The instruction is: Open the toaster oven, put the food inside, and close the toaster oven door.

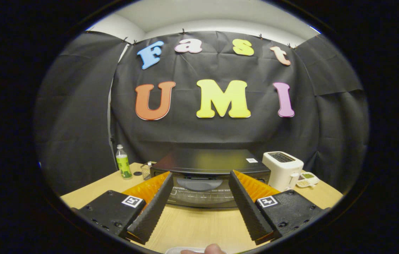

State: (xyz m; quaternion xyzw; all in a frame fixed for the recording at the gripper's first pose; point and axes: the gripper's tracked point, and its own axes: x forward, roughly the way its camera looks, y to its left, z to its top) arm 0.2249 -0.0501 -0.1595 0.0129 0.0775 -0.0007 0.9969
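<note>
The gripper [199,178] hangs above the near part of the wooden table [192,225] with its two ribbed fingers [151,208] spread wide apart — nothing sits between them but bare tabletop. Just beyond the fingertips, toward the table's back edge, stands the black toaster oven [210,165], its glass door [199,194] shut and upright, the wire rack faintly visible through it. To the oven's right, close beside it, is a white slot toaster [283,168], and just beyond that, near the table's right edge, a small white dish [307,179] holding something green and tan. At the back left corner stands a clear bottle [123,162] with a green label, with a small mesh holder [146,170] between it and the oven. At the table's near edge, below the fingers, a fingertip [214,249] rests by a pale rim [185,250] — what that rim belongs to cannot be told.
</note>
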